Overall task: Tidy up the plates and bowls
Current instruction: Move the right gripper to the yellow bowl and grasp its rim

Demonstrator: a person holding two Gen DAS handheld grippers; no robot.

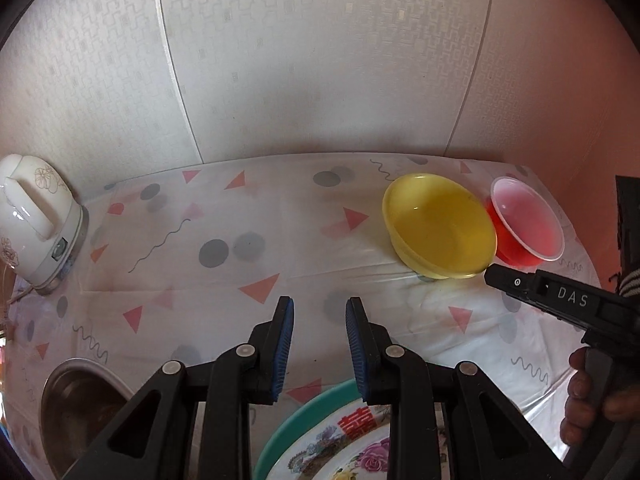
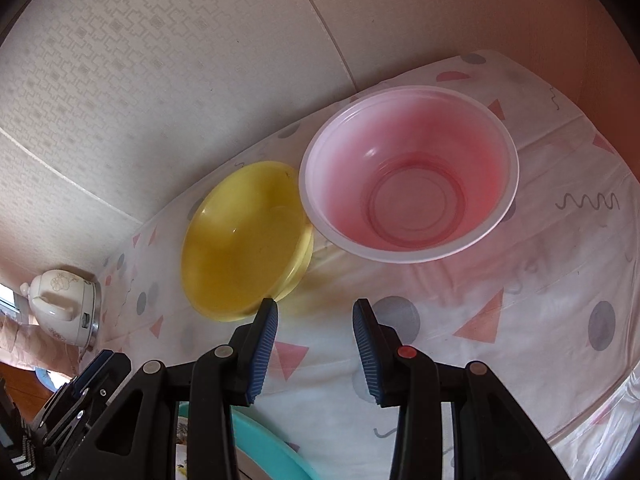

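Observation:
A yellow bowl and a translucent pink bowl sit side by side near the back of the patterned tablecloth. A flowered plate lies on a teal plate at the near edge, partly hidden by the fingers. My left gripper hangs open above the cloth, with nothing between its blue pads. My right gripper is open just in front of the two bowls, its left pad close to the yellow bowl's rim.
A white electric kettle stands at the far left by the wall. A steel bowl sits at the near left. A hand holds the right gripper's handle. The wall runs close behind the bowls.

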